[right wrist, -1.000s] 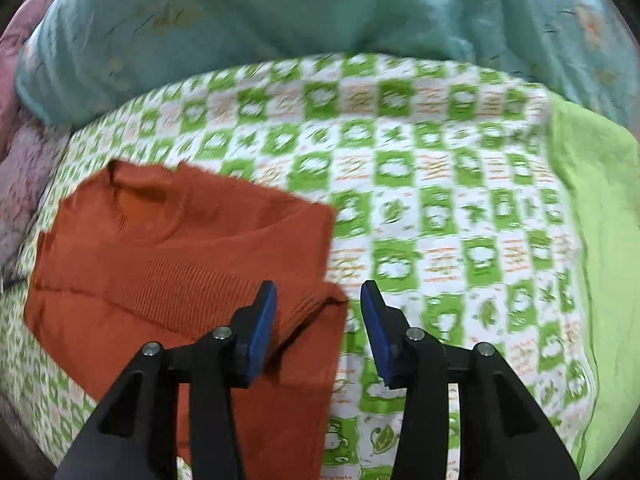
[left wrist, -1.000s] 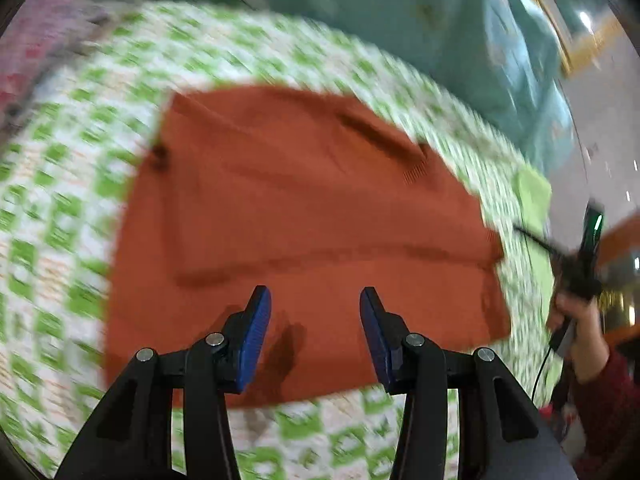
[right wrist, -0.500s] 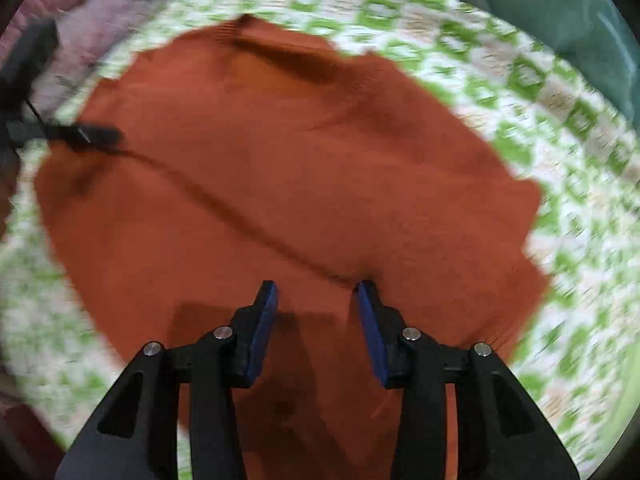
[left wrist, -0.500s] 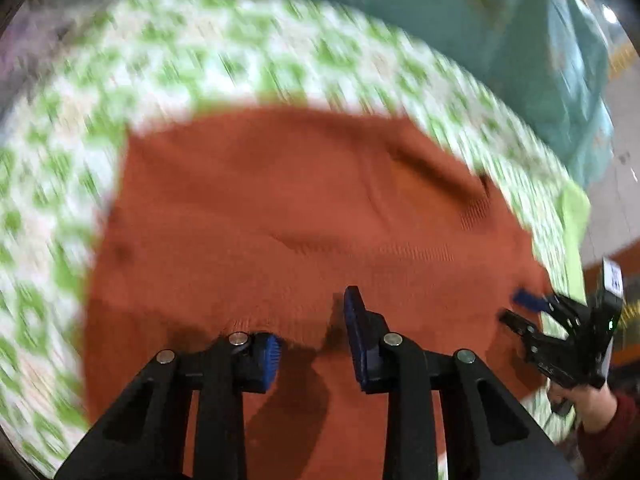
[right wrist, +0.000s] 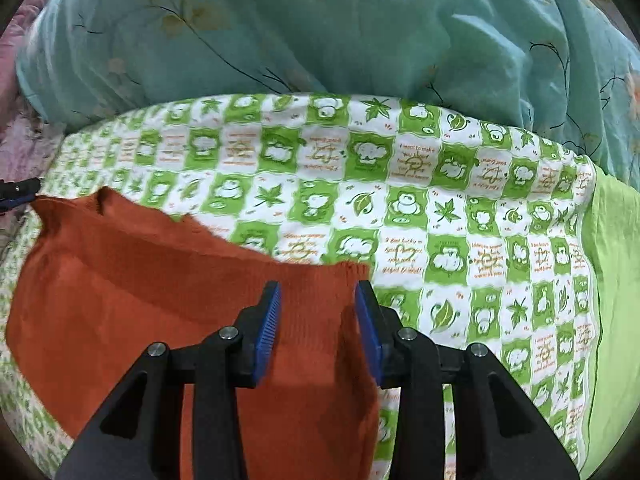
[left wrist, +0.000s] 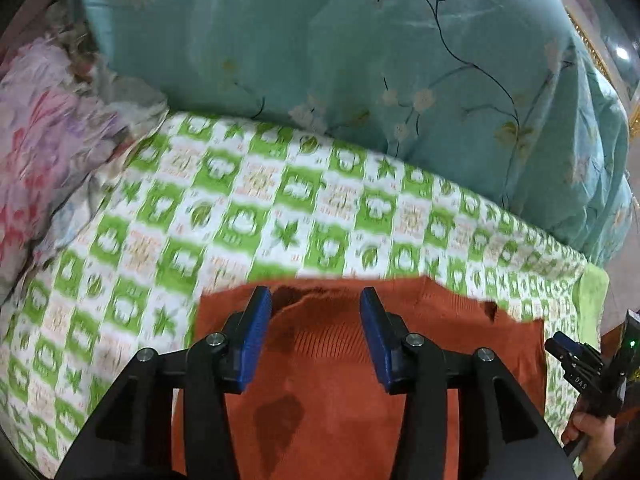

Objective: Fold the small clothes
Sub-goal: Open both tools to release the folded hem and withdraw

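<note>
A rust-orange knitted sweater [left wrist: 400,380] lies folded on a green-and-white checked sheet [left wrist: 248,208]. My left gripper [left wrist: 316,308] is open and empty, its blue pads straddling the sweater's far edge near the left corner. My right gripper [right wrist: 317,300] is open and empty over the sweater's [right wrist: 160,300] far right corner. The right gripper also shows at the right edge of the left wrist view [left wrist: 576,364], held in a hand. A bit of the left gripper shows at the left edge of the right wrist view [right wrist: 16,194].
A teal floral quilt [left wrist: 360,48] is heaped along the far side of the sheet, and it also shows in the right wrist view [right wrist: 320,24]. A pink and purple floral cloth [left wrist: 44,148] lies at the left. Plain lime-green fabric [right wrist: 616,300] borders the sheet on the right.
Both grippers have moved forward from over the sweater's middle to its far edge. The sweater now looks folded shorter, with more checked sheet showing beyond it. Both grippers stay open.
</note>
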### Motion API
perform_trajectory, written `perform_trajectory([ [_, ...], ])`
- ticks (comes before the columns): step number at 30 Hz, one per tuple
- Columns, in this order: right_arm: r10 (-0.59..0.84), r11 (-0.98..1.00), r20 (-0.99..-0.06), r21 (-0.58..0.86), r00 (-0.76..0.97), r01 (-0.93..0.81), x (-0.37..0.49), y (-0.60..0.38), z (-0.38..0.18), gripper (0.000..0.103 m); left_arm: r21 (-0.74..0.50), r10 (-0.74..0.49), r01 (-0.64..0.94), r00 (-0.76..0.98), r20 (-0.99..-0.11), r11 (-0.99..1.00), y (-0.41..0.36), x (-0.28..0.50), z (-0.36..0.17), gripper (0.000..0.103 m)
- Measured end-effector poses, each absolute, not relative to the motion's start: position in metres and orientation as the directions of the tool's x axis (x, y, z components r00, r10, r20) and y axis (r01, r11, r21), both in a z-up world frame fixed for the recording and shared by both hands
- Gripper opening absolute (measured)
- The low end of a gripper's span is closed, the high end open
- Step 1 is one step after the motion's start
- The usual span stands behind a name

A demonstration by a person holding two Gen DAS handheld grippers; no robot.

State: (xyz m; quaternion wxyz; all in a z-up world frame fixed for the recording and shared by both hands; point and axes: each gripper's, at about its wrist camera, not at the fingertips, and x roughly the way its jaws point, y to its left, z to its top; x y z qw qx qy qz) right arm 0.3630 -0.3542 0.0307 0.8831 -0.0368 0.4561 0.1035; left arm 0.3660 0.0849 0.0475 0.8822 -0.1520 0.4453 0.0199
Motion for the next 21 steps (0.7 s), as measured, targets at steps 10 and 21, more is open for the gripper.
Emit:
perform_trajectory([
  [10, 0.224, 0.955, -0.872, 0.109, 0.435, -0.275, 0.283, -0.322, 0.003, 0.040, -0.291, -0.146, -0.237, 0.485, -0.862, 0.927, 0.083, 0.265, 0.002, 0.047],
  [21, 0.223, 0.960, -0.905, 0.138, 0.363, -0.245, 0.207, -0.323, -0.013, 0.040, -0.340, -0.209, -0.260, 0.426, -0.880, 0.904, 0.081, 0.186, -0.010, 0.048],
])
